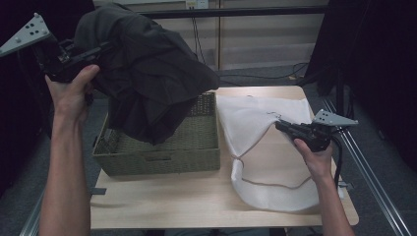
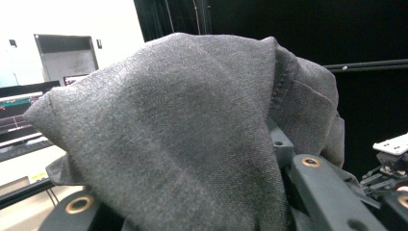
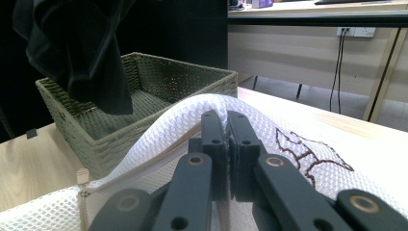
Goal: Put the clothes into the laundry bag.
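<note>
A person's left hand (image 1: pixel 74 91) is raised high at far left, holding the left gripper (image 1: pixel 96 51) with its jaws clamped on a dark grey cloth (image 1: pixel 147 78). The cloth hangs bunched and folded above a woven green basket (image 1: pixel 162 160), its lowest folds dipping inside the basket's walls. In the left gripper view the cloth (image 2: pixel 183 130) drapes over the jaws. The right hand (image 1: pixel 314 157) rests low at right, its gripper (image 1: pixel 282 125) pinching a raised fold of a white mesh bag (image 1: pixel 255 123) lying flat on the wooden table (image 1: pixel 196 201). The bag sits just right of the basket. Bare tabletop lies along the near edge.
</note>
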A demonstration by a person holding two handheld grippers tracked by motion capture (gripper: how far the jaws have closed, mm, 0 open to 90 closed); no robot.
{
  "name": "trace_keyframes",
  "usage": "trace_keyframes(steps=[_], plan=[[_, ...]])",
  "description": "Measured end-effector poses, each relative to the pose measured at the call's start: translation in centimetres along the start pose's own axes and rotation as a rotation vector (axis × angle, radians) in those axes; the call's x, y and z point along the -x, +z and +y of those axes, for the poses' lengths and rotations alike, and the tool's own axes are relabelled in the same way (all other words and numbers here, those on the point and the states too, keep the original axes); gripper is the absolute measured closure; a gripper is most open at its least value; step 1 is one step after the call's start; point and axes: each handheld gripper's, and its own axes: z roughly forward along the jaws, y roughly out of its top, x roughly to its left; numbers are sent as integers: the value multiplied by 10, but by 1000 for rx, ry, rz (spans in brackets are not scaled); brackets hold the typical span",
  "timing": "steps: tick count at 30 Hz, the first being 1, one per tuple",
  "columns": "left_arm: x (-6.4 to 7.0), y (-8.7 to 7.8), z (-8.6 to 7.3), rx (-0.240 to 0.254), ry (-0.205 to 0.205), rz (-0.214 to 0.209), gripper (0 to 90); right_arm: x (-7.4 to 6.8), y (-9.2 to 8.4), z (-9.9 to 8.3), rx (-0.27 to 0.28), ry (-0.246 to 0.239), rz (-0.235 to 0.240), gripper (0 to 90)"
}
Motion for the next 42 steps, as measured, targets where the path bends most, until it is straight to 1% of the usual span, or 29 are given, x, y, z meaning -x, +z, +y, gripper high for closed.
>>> trace_keyframes(steps=[1, 3, 5, 6, 7, 8, 10, 12, 13, 16, 17, 18, 19, 21, 22, 23, 25, 26, 28, 30, 32, 33, 34, 36, 39, 41, 42], plan=[[0, 1, 4, 6, -1, -4, 668, 0, 0, 0, 1, -1, -1, 879], [-1, 1, 6, 6, 0, -2, 668, 0, 0, 0, 2, -2, 0, 879], [-1, 2, 11, 25, -7, 3, 668, 0, 0, 0, 0, 0, 2, 879], [-1, 2, 11, 25, -7, 3, 668, 0, 0, 0, 0, 0, 2, 879], [-2, 2, 13, 20, 3, 4, 668, 0, 0, 0, 2, -2, -1, 879], [-1, 3, 15, 26, -4, 7, 668, 0, 0, 0, 2, -2, -1, 879], [0, 5, 22, 25, 9, 9, 668, 1, -1, 0, 3, 0, -1, 879], [1, 5, 25, 28, 10, 13, 668, 1, 0, 0, 3, -2, 0, 879], [0, 6, 30, 30, 18, 13, 668, 0, 0, 0, 4, 0, 1, 879], [-2, 6, 40, 39, 20, 29, 668, 0, -1, 0, 2, -1, 2, 879], [-3, 5, 43, 43, 25, 29, 668, 0, -1, 0, 1, 2, -1, 879], [-3, 5, 43, 43, 25, 29, 668, 0, -1, 0, 1, 2, -1, 879], [-2, 5, 50, 47, 33, 34, 669, 0, -1, 0, 1, 1, 0, 880], [0, 5, 56, 45, 42, 37, 668, 0, -2, 0, 3, 5, 2, 880], [0, 5, 56, 45, 42, 37, 668, -1, -1, 1, 8, 4, 6, 879], [3, 5, 60, 57, 43, 38, 668, -1, -1, 1, 6, 4, 5, 880], [5, 5, 64, 59, 45, 37, 668, -1, -1, 1, 6, 2, 8, 880], [7, 5, 65, 60, 43, 47, 668, -1, -1, 1, 5, 4, 8, 880], [8, 4, 67, 66, 41, 51, 669, -1, -1, 0, 6, 4, 8, 880], [12, 2, 72, 76, 45, 45, 669, -1, -1, 0, 4, 4, 8, 879], [13, 1, 74, 78, 47, 43, 669, -1, -1, 0, 4, 4, 8, 880], [17, -2, 78, 90, 54, 39, 669, -1, -1, 0, 2, 1, 8, 880], [17, -2, 78, 90, 54, 39, 668, -1, -1, 0, 2, 1, 8, 880], [22, -5, 85, 102, 70, 34, 669, -1, 0, 0, 1, 2, 8, 880], [27, -8, 93, 111, 76, 29, 669, -2, 0, 0, 0, 4, 9, 880], [29, -9, 95, 117, 77, 29, 669, -2, 1, 0, 0, 4, 6, 880], [31, -10, 96, 123, 73, 27, 669, -2, 1, 0, 0, 4, 6, 880]])
